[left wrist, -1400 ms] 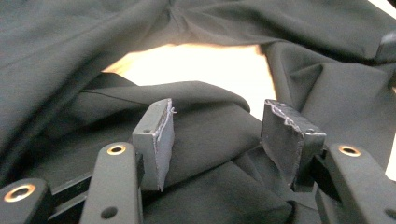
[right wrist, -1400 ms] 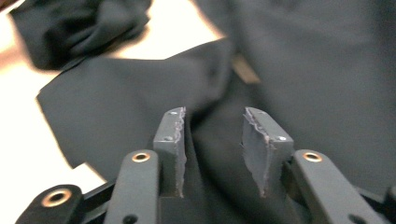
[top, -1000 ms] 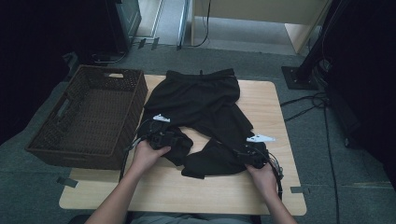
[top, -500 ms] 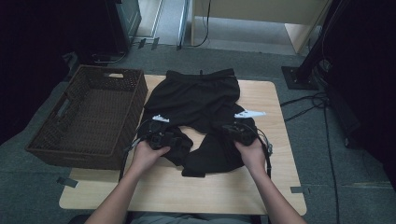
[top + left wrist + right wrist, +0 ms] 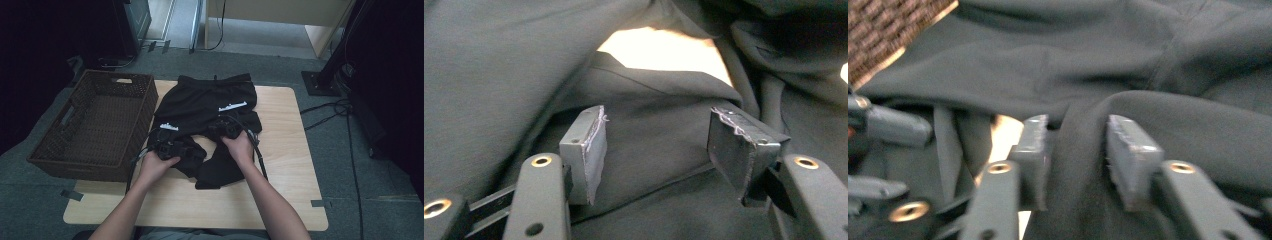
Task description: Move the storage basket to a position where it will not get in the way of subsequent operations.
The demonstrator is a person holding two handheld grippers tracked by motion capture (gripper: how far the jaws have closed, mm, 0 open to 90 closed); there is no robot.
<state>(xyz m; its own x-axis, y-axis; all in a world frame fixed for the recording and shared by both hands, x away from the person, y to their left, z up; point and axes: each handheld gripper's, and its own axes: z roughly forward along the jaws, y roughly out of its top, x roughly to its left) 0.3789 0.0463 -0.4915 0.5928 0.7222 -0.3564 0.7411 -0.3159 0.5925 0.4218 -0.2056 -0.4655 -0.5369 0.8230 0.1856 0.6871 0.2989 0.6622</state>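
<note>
Your right gripper point(image 5: 231, 129) pinches a fold of the black shorts point(image 5: 210, 100) mid-table while your left gripper point(image 5: 167, 148) rests open on them, so folding is underway and the basket point(image 5: 95, 125) at left waits.

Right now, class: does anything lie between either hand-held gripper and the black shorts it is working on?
Nothing visible does. The left hand-held gripper hangs open directly over the black shorts. The right hand-held gripper has a fold of them between its pads.
</note>
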